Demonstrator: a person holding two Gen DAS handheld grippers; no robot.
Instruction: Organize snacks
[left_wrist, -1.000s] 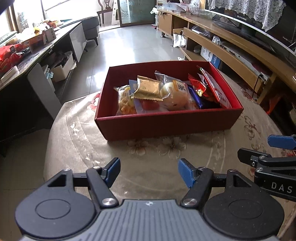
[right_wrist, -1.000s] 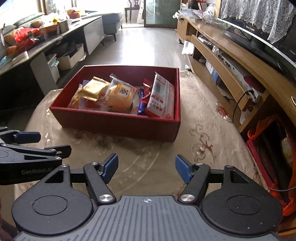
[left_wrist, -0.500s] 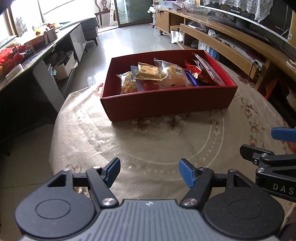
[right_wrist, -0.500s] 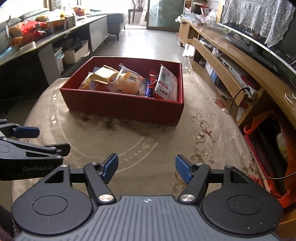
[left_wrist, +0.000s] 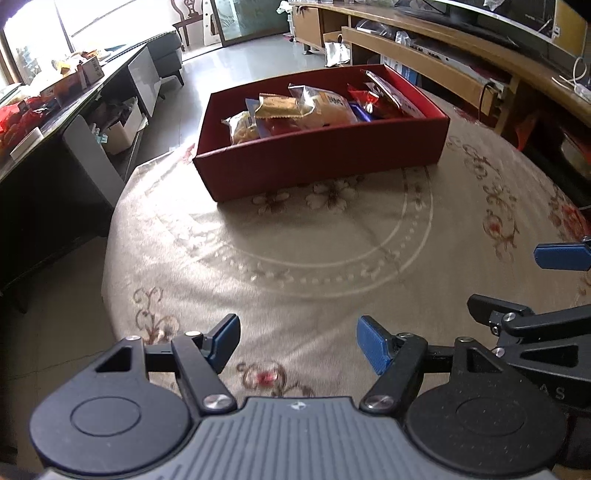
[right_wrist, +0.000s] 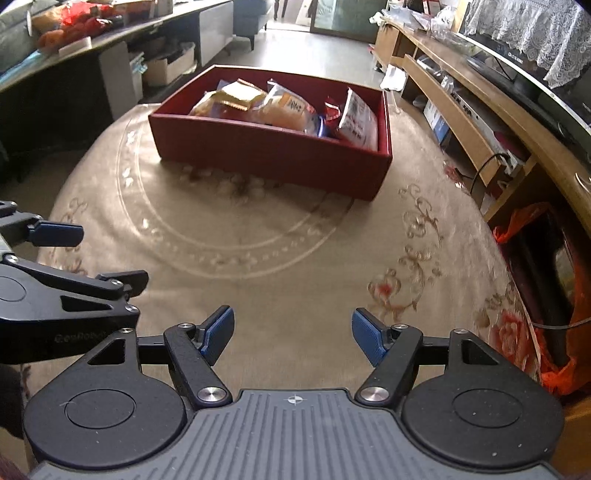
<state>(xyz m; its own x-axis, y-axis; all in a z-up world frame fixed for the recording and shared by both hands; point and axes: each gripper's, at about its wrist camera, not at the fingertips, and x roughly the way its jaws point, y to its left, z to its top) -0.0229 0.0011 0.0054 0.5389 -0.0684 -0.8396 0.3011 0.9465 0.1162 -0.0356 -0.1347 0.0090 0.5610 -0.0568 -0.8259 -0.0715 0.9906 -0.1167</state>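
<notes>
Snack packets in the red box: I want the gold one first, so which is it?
The gold foil packet, lying on top of the pile toward the left of the red box. Its neighbours are clear, red, blue or white.

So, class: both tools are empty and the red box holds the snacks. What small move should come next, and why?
Probably hold both tools back from the red box. The left tool and right tool are open and empty, the snack packets all lie inside the box, and none shows on the tablecloth.
</notes>
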